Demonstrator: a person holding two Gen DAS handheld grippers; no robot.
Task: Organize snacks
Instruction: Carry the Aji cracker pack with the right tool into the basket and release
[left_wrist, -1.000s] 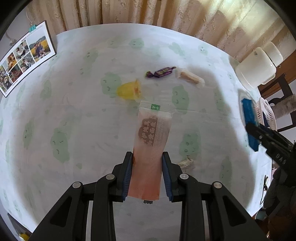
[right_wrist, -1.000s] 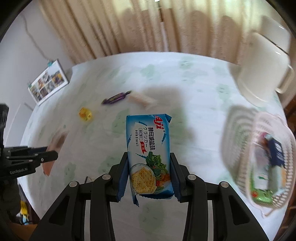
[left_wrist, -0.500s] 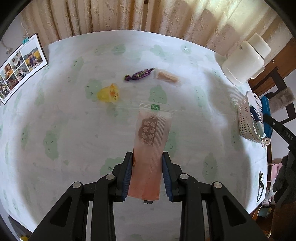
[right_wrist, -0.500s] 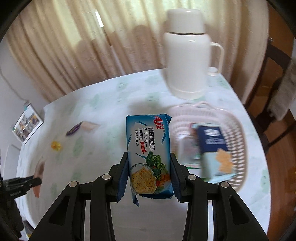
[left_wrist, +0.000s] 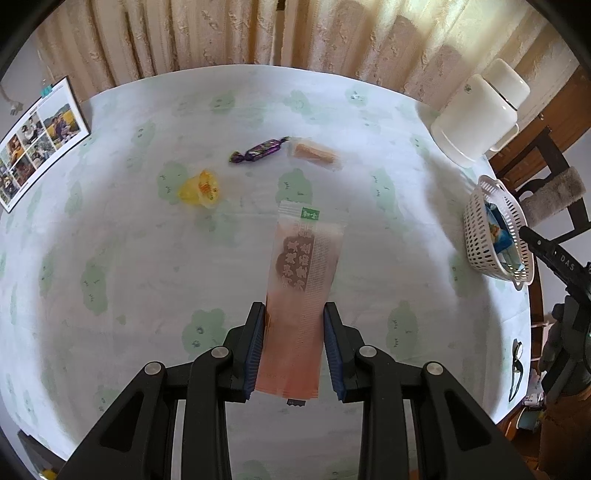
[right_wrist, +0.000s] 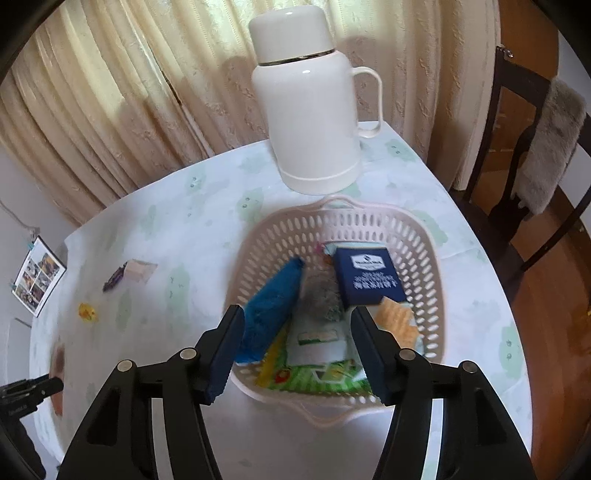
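Observation:
My left gripper (left_wrist: 294, 310) is shut on a long orange-pink snack packet (left_wrist: 306, 266), held above the table. My right gripper (right_wrist: 298, 314) hangs over the white perforated basket (right_wrist: 417, 236), its jaws opening. The blue cracker packet (right_wrist: 271, 306) is blurred and tilted between them, close to the left finger, clear of the right pad, its lower end in the basket. A navy box (right_wrist: 365, 275) and a green packet (right_wrist: 314, 376) lie in the basket. On the tablecloth lie a purple candy (left_wrist: 258, 149), a wafer packet (left_wrist: 314, 153) and a yellow jelly cup (left_wrist: 201, 188).
A white thermos jug (right_wrist: 310, 110) stands just behind the basket. A photo card (left_wrist: 37, 144) leans at the table's far left edge. A dark wooden chair (right_wrist: 535, 129) with a furry cover stands at the right. Curtains hang behind the round table.
My right gripper swung over to the basket and opened, letting go of the blue cracker packet, which drops in. My left gripper still holds the orange-pink packet and drifted slightly.

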